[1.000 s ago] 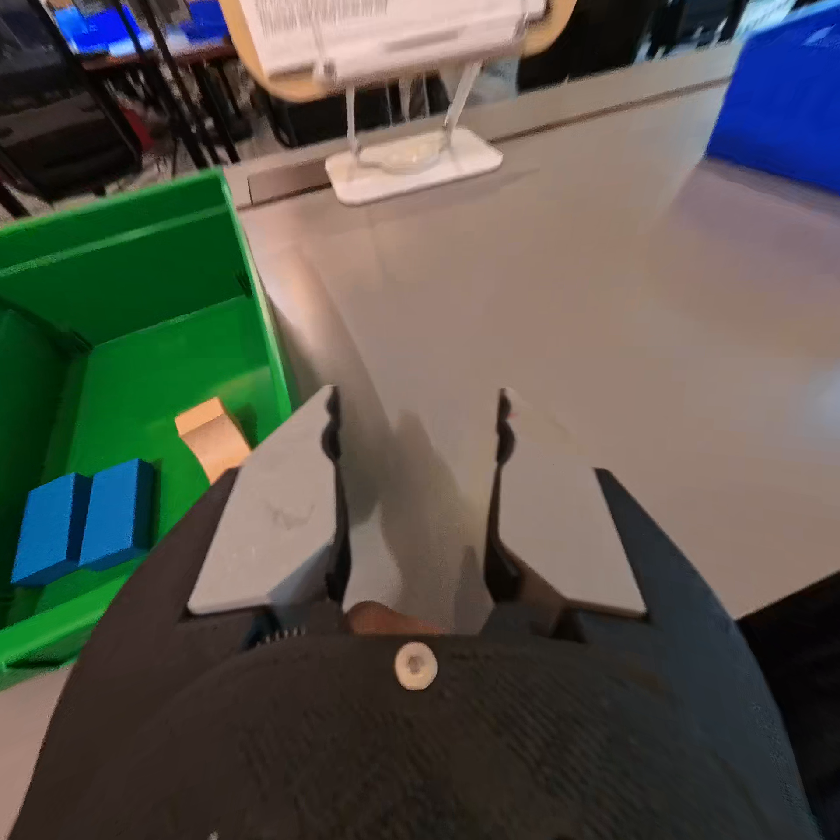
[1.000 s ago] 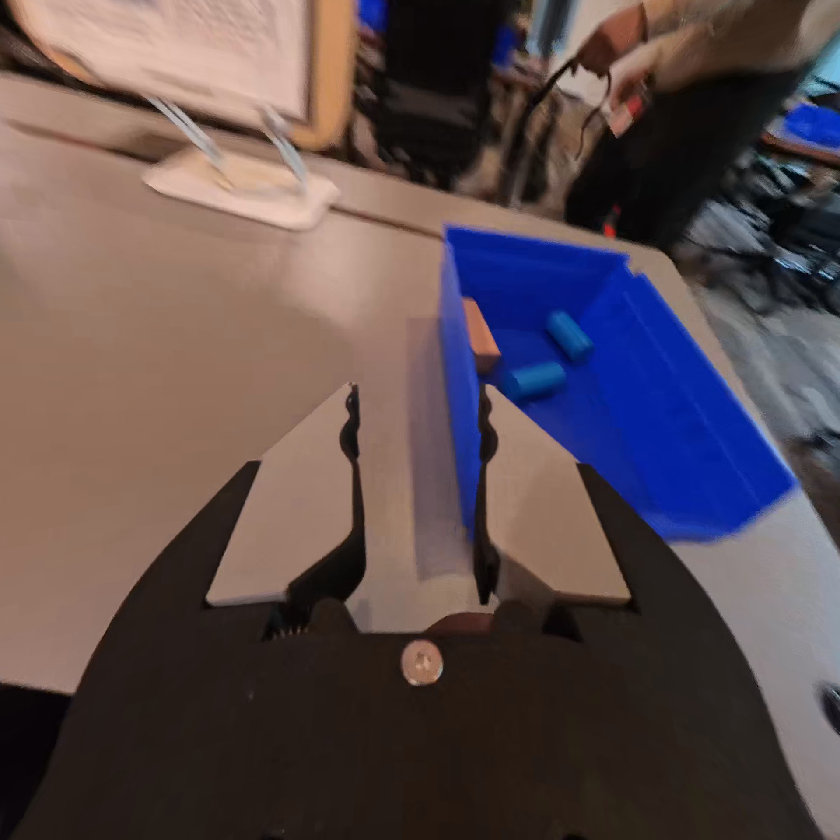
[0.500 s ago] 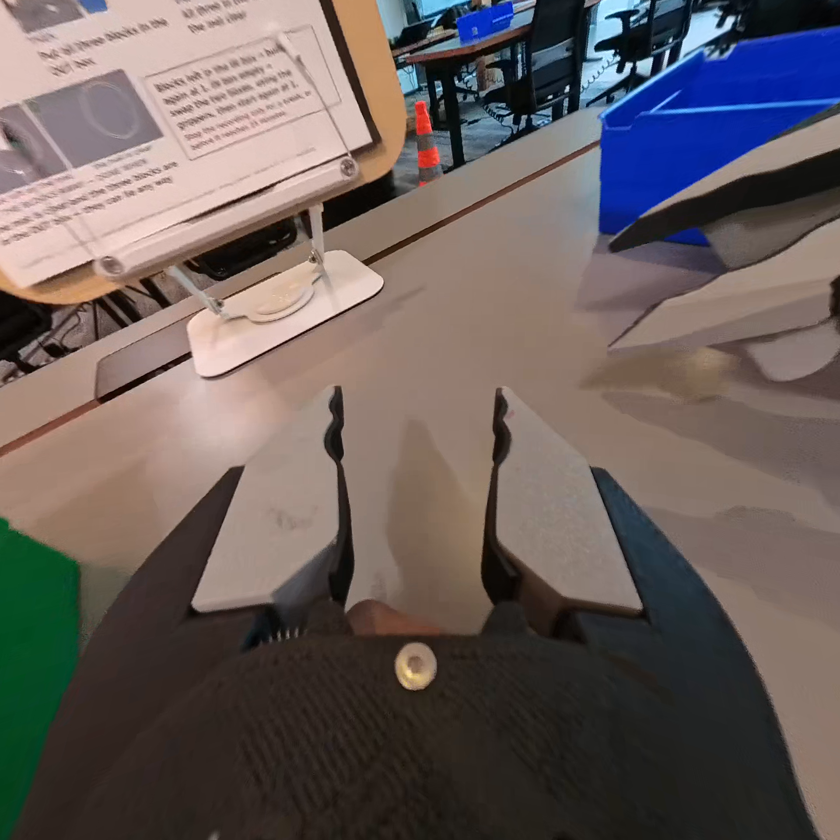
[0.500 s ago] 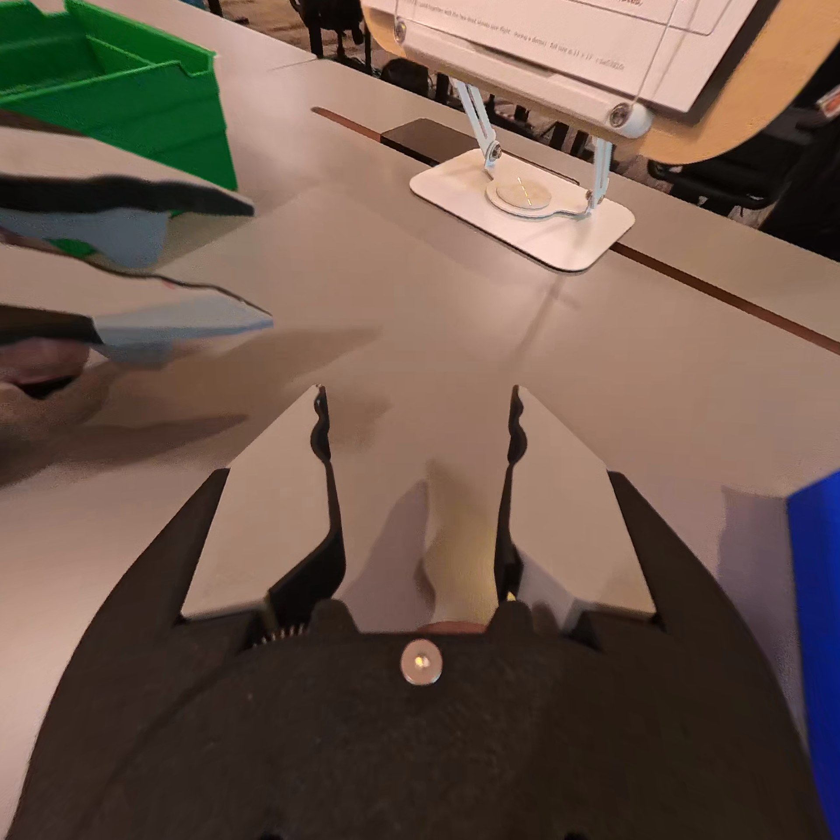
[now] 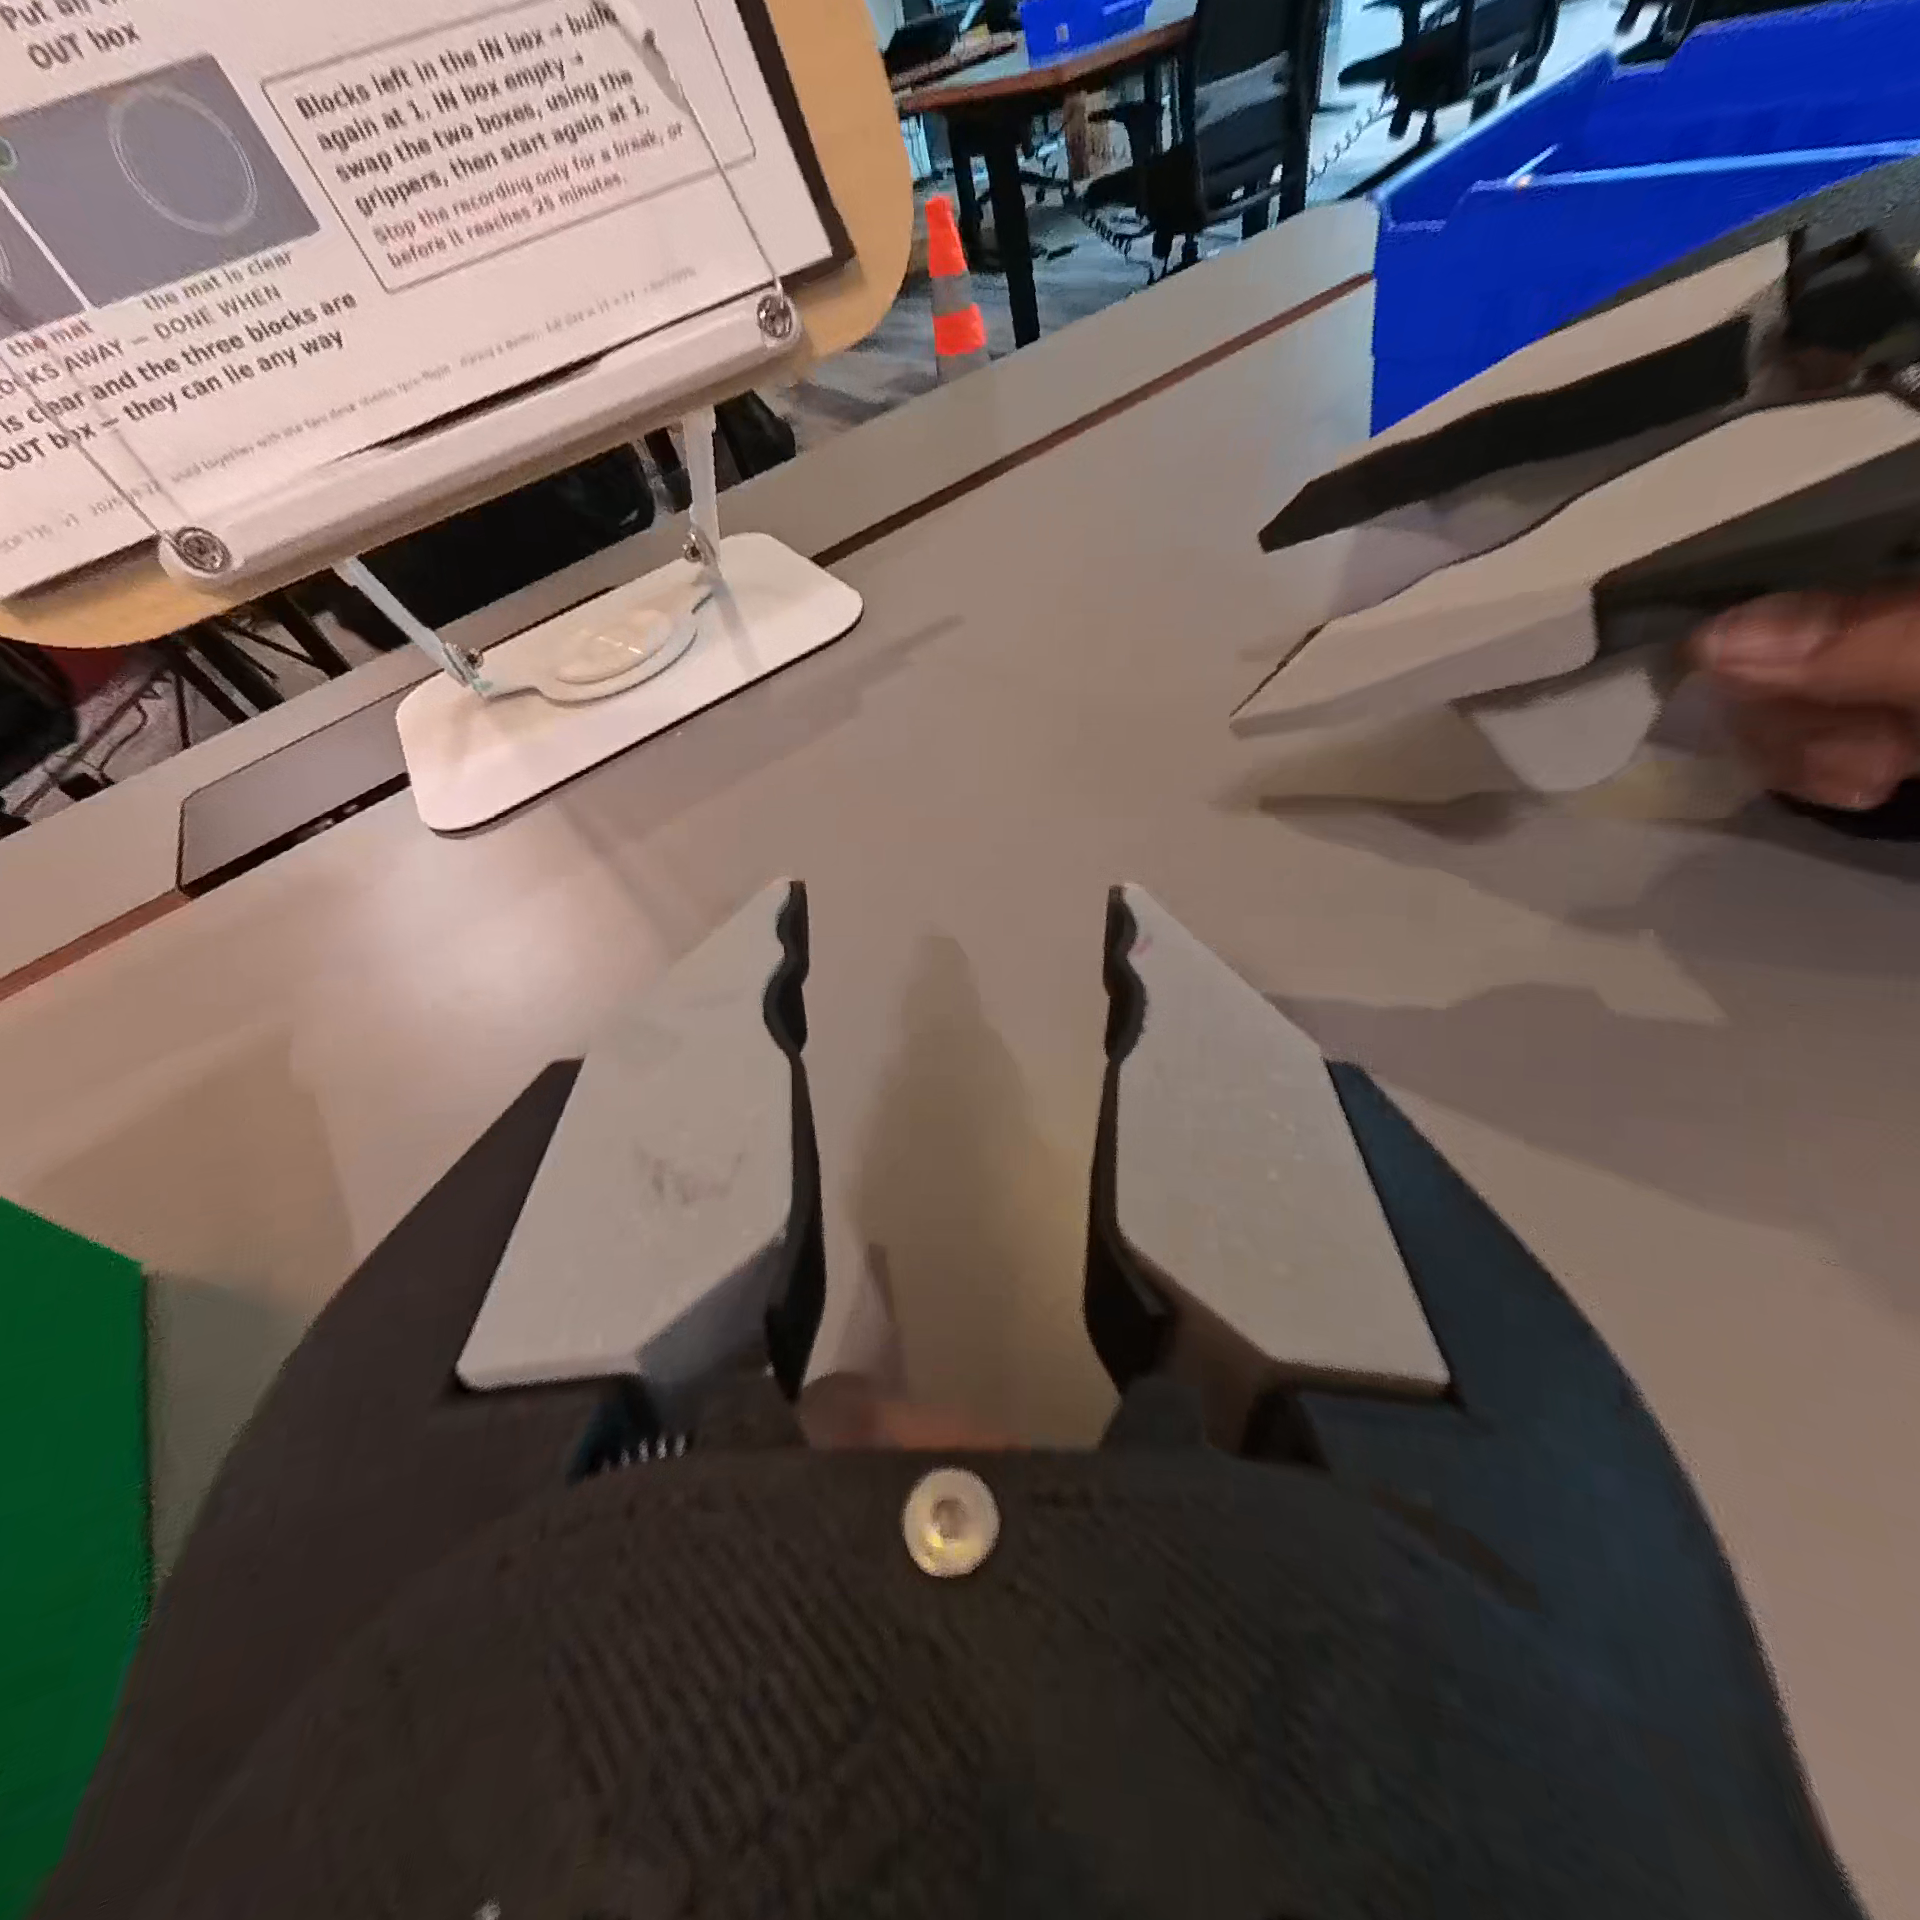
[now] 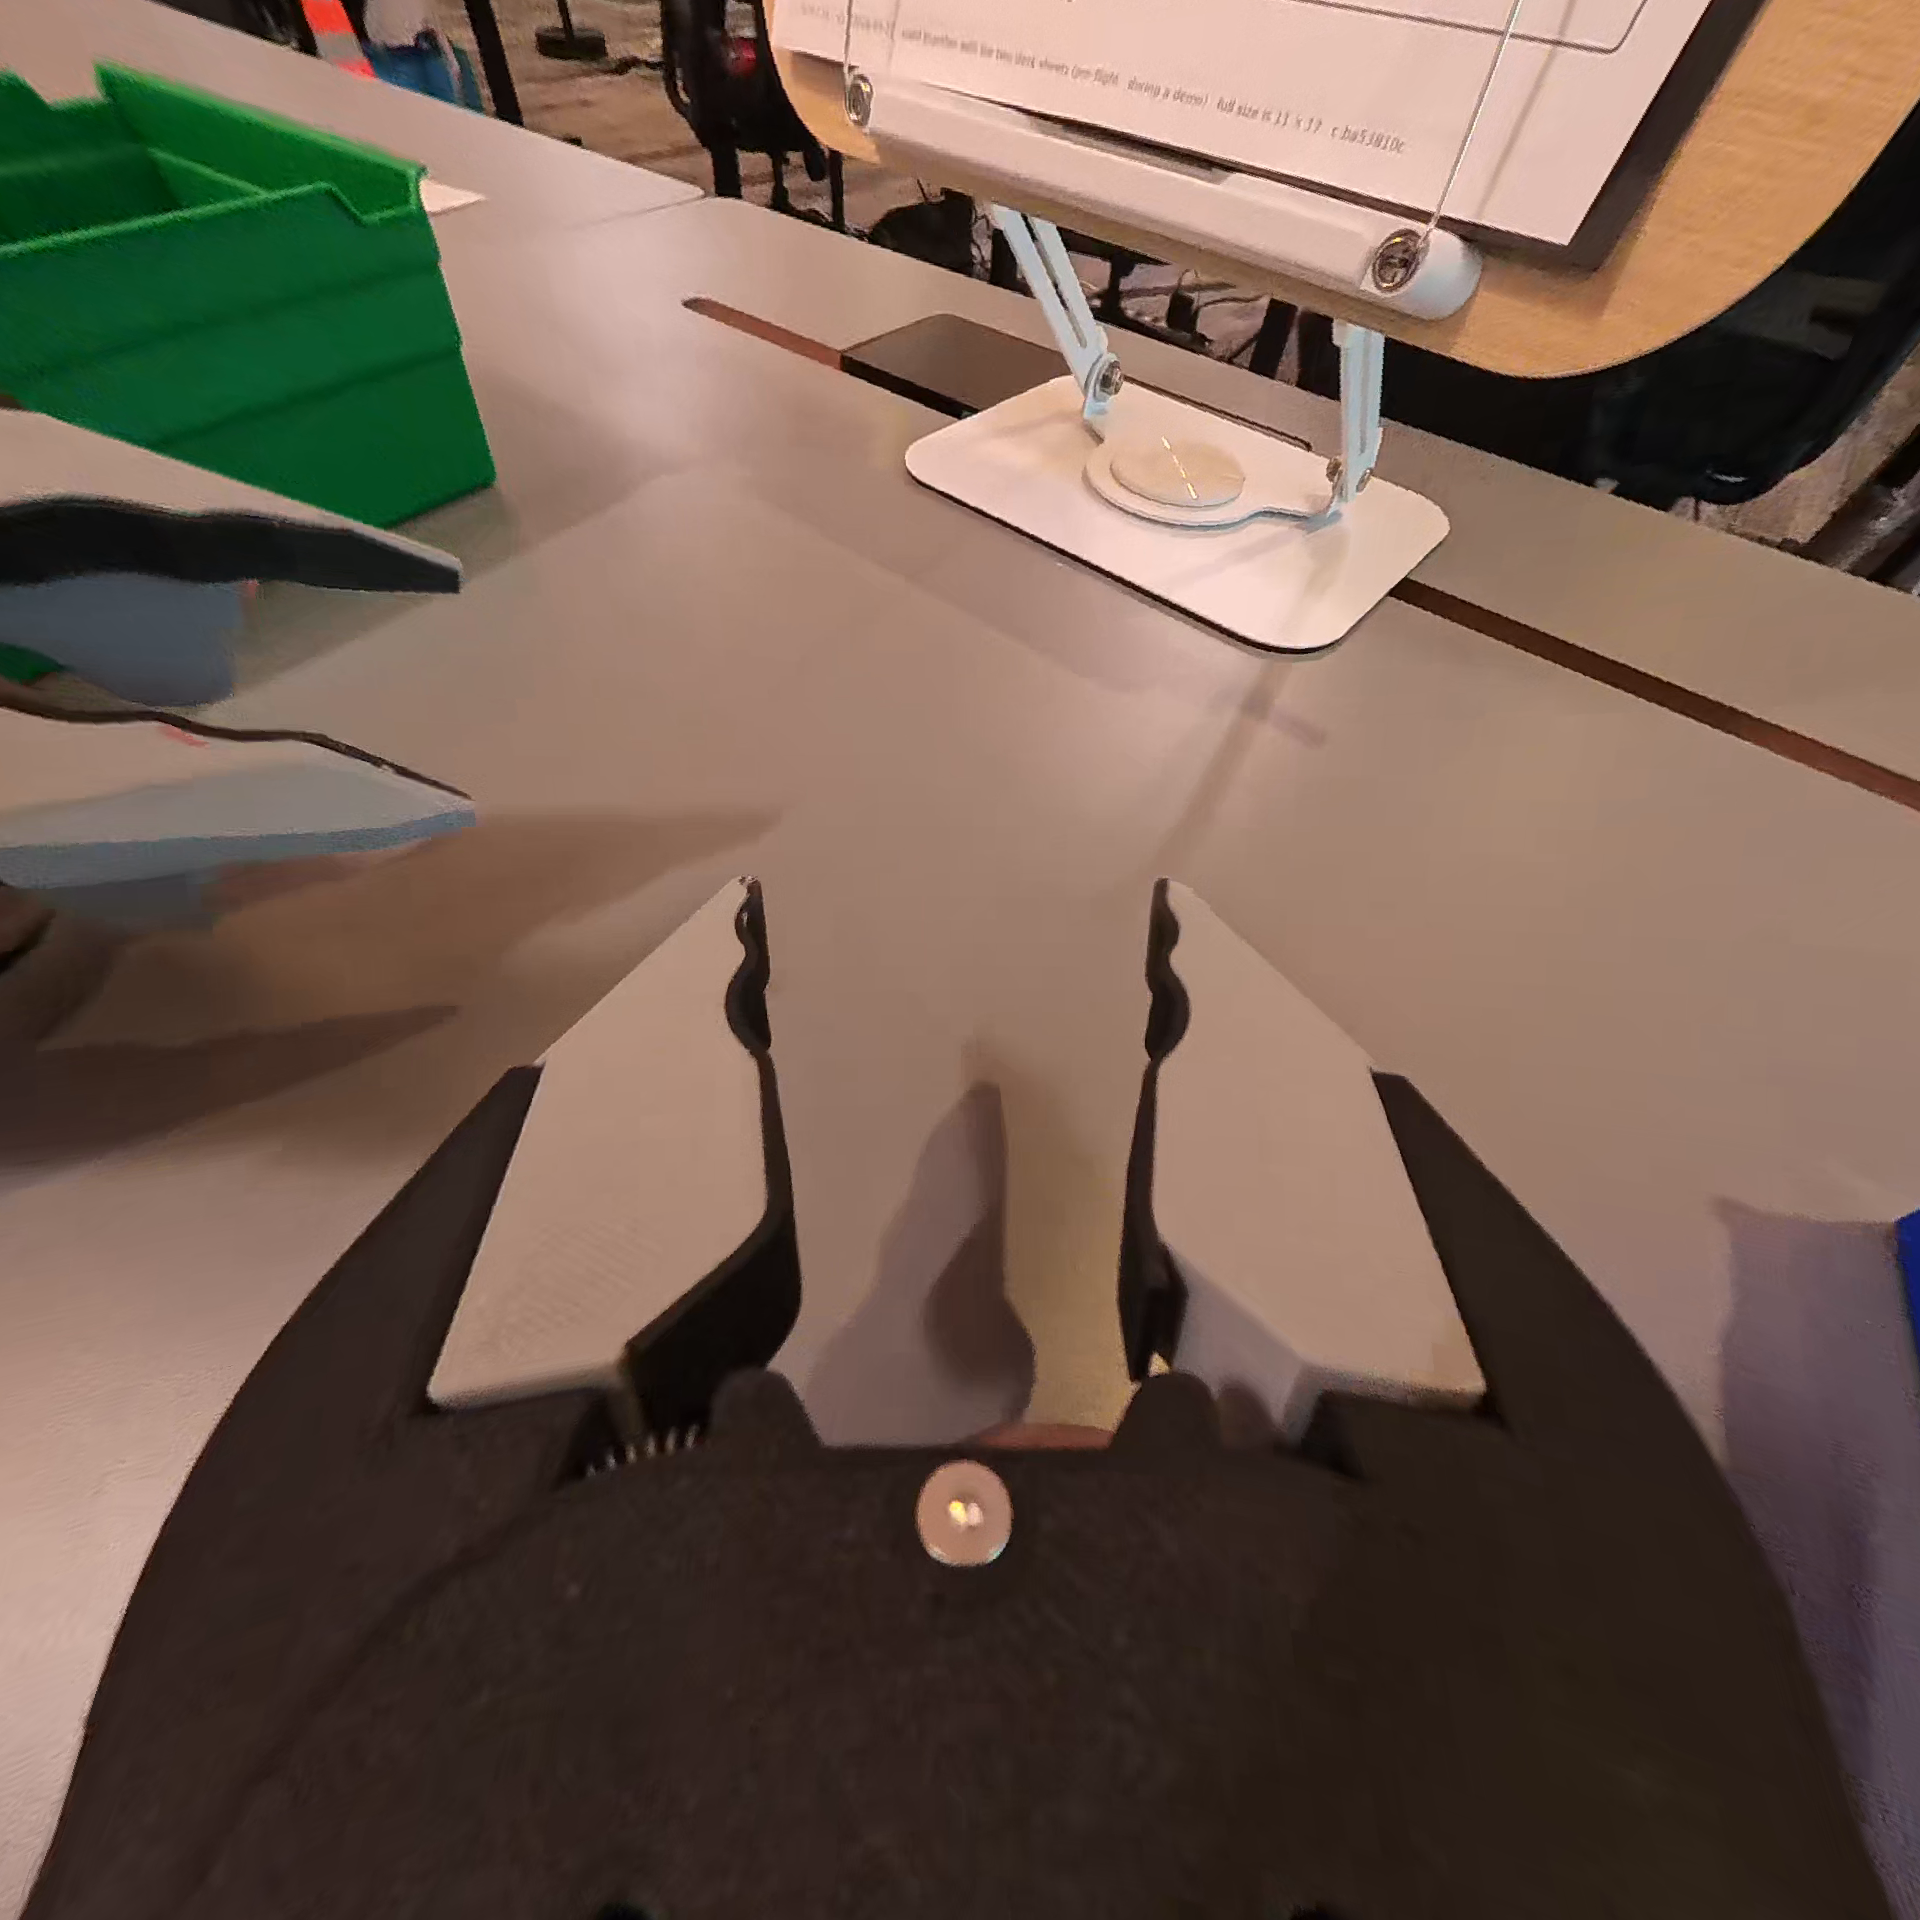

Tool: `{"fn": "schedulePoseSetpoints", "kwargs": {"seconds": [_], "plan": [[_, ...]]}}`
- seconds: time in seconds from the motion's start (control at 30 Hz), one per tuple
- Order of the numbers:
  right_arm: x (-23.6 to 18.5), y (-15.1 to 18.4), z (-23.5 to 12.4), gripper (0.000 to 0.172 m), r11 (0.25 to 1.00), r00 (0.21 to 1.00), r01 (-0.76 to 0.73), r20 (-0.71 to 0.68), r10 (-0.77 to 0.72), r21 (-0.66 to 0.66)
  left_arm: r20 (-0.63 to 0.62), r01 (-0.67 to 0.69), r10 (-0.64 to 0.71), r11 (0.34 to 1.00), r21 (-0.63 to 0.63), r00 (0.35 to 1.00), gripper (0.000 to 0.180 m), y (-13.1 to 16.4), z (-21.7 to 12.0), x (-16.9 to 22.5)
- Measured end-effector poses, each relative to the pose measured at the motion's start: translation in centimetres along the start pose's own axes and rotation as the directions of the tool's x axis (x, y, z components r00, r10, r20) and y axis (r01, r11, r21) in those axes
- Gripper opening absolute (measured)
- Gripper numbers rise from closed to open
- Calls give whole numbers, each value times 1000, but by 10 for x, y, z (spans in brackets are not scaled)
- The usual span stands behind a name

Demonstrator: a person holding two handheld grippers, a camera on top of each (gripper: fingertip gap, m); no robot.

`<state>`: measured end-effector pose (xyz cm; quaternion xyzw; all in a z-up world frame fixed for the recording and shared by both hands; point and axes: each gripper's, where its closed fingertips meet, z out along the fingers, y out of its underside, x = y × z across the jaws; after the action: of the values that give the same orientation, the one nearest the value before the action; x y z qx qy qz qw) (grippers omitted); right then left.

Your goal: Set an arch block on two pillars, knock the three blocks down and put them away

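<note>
— Where is there room?
— Mid-desk (image 6: 935,748) lies bare ahead of both tongs. The white stand base (image 6: 1184,509) blocks the far edge — green bin (image 6: 239,343) left, blue bin (image 5: 1621,229) right.

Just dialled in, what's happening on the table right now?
Nothing is being handled. The left gripper and right gripper both hang open and empty over the bare grey table, pointing toward the white document stand. A green bin sits to the left and a blue bin to the right. No blocks are visible in these views.
</note>
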<state>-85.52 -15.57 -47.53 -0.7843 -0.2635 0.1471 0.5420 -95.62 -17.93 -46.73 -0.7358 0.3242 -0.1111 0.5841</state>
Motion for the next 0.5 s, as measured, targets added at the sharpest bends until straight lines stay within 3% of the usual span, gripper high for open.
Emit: {"fn": "schedulePoseSetpoints", "kwargs": {"seconds": [0.13, 0.33, 0.4, 0.47, 0.5], "plan": [[-4, 5, -3, 71, 1000, 1000, 26, -1, -26, 0, -1, 30, -30, 998, -46, 1000, 56, 16, -12, 2], [-11, 3, -7, 68, 999, 999, 34, 15, -35, 22, 36, 41, -38, 997, -73, 999, 58, 26, -87, 9], [-12, 3, -8, 67, 999, 999, 40, 17, -40, 22, 58, 12, -7, 996, -92, 998, 41, 29, -120, 6], [-14, 1, -10, 66, 998, 999, 47, 17, -48, 33, 57, -15, 23, 991, -130, 998, 1, 39, -154, 0], [-15, 0, -11, 65, 998, 999, 51, 18, -52, 38, 47, -26, 34, 985, -173, 998, 0, 48, -169, -4]]}}
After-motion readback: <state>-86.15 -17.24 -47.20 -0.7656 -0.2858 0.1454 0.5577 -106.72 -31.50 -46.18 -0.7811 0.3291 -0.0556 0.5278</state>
